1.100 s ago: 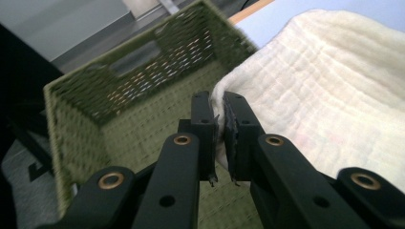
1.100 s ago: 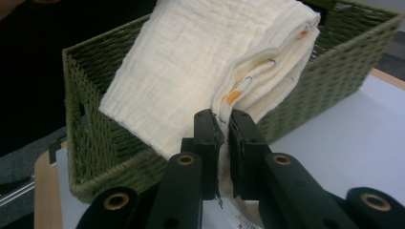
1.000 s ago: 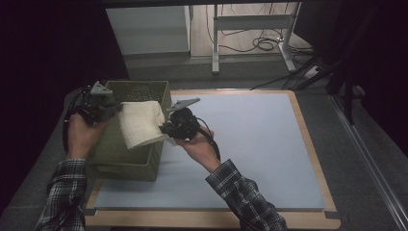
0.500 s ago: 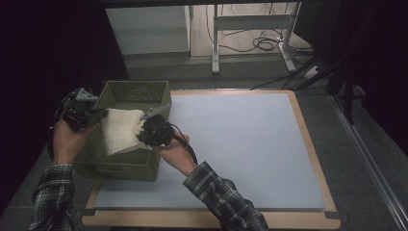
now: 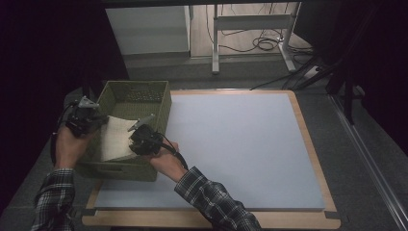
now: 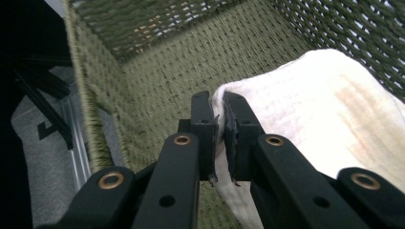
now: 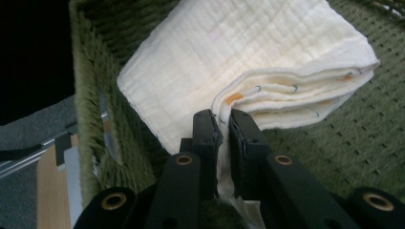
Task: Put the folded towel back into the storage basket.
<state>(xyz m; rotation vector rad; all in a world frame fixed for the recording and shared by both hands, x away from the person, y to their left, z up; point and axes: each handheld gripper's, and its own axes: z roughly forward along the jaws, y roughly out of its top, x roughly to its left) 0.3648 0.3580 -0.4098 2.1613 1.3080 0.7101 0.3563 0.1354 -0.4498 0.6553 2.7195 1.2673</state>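
Basket (image 5: pixel 156 103) of green weave, folded cream towel (image 5: pixel 117 139) inside, both grippers' jaws pinching its edges.

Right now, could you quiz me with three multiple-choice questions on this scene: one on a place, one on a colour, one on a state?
1. Where is the folded cloth?
A. on the blue mat
B. in the basket
C. on the floor

2. What colour is the basket?
A. green
B. red
C. white

3. How do the left tongs and right tongs stand?
A. both wide open
B. one open, one shut
C. both shut on the cloth

Answers:
1 B, woven walls surround the cloth.
2 A, its weave is olive green.
3 C, each gripper view shows cloth pinched between the jaws.
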